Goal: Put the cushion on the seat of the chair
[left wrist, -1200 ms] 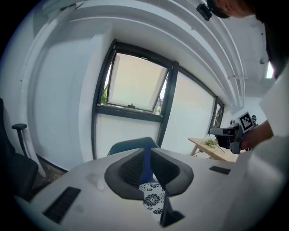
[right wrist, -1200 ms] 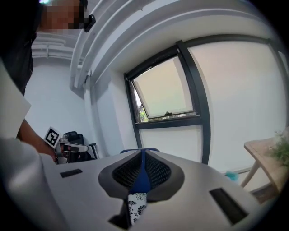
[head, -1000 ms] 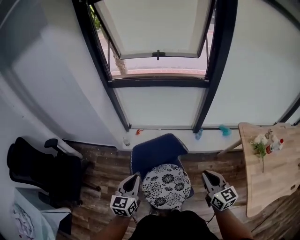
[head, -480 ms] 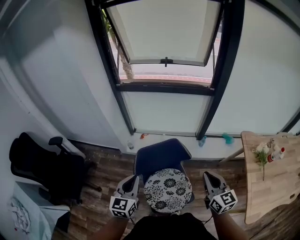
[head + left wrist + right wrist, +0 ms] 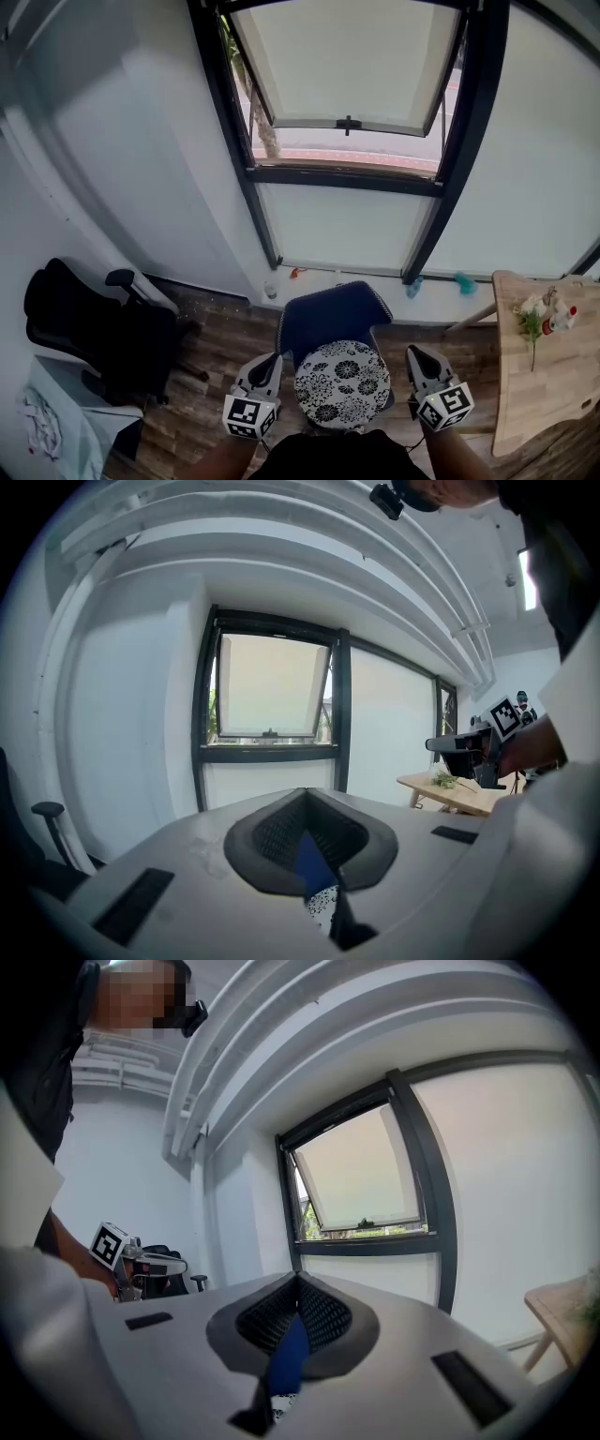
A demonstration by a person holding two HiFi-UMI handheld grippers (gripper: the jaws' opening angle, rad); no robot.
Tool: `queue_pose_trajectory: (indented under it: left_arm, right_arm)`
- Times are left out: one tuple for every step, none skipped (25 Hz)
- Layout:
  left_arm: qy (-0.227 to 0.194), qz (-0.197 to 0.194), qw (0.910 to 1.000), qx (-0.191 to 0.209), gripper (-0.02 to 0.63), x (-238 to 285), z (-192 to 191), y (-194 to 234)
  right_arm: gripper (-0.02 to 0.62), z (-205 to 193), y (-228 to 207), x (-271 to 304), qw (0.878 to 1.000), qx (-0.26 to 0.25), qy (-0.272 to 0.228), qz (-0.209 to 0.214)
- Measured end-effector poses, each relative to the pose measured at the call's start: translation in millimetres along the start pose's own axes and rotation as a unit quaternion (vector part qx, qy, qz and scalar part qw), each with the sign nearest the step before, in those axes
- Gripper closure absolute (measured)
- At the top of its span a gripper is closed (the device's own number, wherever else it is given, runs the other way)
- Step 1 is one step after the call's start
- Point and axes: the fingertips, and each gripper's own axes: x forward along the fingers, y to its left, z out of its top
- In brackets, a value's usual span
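A round white cushion with black flowers (image 5: 340, 382) lies flat on the seat of a blue chair (image 5: 330, 314) in the head view, just in front of me. My left gripper (image 5: 270, 362) hangs beside the cushion's left edge, and my right gripper (image 5: 413, 355) is off its right edge; neither touches it. Both are shut with nothing held. In the left gripper view the jaws (image 5: 302, 797) meet, and a sliver of blue chair and patterned cushion (image 5: 322, 907) shows below them. The right gripper view shows its jaws (image 5: 298, 1283) shut over a strip of blue chair (image 5: 289, 1358).
A black office chair (image 5: 94, 328) stands at the left, with a pale bag (image 5: 47, 422) below it. A wooden table (image 5: 553, 394) with flowers (image 5: 531, 314) is at the right. Beyond the blue chair is a glazed wall with a tilted-open window (image 5: 347, 66). The floor is wood plank.
Both grippers have lifted slightly beside the cushion and their jaws have closed. The head view has tilted up and shifted. The cushion stays on the seat.
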Motion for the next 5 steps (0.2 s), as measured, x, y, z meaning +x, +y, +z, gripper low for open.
queue_pose_trajectory:
  left_arm:
    - [0.001,-0.001,1.0000,-0.002,0.601,0.1,-0.1,-0.2]
    - [0.001,-0.002,1.0000,-0.003,0.601,0.4,-0.2,-0.2]
    - [0.001,-0.002,1.0000,-0.004,0.601,0.9,-0.2,-0.3]
    - [0.002,-0.003,1.0000,-0.005,0.601,1.6,0.0,-0.5]
    - [0.002,-0.004,1.0000,-0.005,0.601,2.3,0.3,-0.6]
  right_arm:
    - [0.572,-0.1,0.9,0.2,1.000,-0.001,0.001,0.000]
    - [0.572,-0.4,1.4,0.4,1.000,-0.002,0.002,0.001]
    - [0.572,-0.7,1.6,0.5,1.000,-0.003,0.003,0.001]
    - [0.572,-1.0,1.7,0.7,1.000,-0.004,0.004,0.002]
    - [0.571,-1.3,1.8,0.9,1.000,-0.004,0.005,0.002]
